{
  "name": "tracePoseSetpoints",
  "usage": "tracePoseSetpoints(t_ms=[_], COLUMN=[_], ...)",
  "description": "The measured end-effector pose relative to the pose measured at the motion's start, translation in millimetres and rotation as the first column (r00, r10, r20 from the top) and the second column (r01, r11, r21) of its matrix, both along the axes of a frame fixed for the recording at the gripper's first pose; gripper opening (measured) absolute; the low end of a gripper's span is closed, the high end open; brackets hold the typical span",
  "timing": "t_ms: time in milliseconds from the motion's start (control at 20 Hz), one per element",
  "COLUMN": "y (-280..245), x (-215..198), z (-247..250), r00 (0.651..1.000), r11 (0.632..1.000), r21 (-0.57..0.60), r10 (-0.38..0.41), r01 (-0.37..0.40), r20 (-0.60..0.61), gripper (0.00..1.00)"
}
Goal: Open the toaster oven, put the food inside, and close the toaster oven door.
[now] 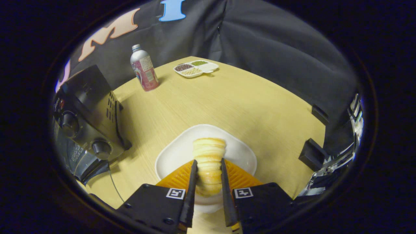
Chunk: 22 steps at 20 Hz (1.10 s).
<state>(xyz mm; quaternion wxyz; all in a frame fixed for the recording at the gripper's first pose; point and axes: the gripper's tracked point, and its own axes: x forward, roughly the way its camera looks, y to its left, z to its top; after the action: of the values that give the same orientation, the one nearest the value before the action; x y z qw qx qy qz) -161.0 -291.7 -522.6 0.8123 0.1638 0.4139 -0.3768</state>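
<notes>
While the tongs (208,169) point down at the wooden table (260,107), their 2 fingers (193,175) sit tight against either side of a long, ridged, pale yellow pastry (209,156), grasping it near its closer end. That pastry reaches forward from between the fingers and lies over a white plate (240,152), which rests on the table just under and ahead of the fingertips; whether the pastry touches the plate or hangs slightly above it cannot be told. Off to the left of the tongs stands the toaster oven (87,113), dark, with 2 round knobs showing on its near face and vent slots on its side; its door looks lowered at the bottom, though the curve of the view makes this hard to tell. Well beyond the fingers, near the far edge of the table, stand a bottle (144,68) with a pink label and, to its right, a white divided dish (196,68) holding beans of different colours.
</notes>
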Motion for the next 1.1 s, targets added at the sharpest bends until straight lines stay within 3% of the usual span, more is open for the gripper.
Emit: tracePoseSetpoints(t_ms=[250, 550, 1100], y=[8.5, 48.1, 206.7], x=[13.5, 21.5, 45.3], z=[34.1, 77.4, 102.8], r00=[0.99, 0.95, 0.907], r11=[0.999, 0.996, 0.965], r21=[0.007, 0.059, 0.234], r10=[-0.046, -0.086, 0.01], r01=[0.045, 0.071, -0.119], r20=[0.137, 0.301, 0.42], gripper=[0.4, 0.4, 0.4])
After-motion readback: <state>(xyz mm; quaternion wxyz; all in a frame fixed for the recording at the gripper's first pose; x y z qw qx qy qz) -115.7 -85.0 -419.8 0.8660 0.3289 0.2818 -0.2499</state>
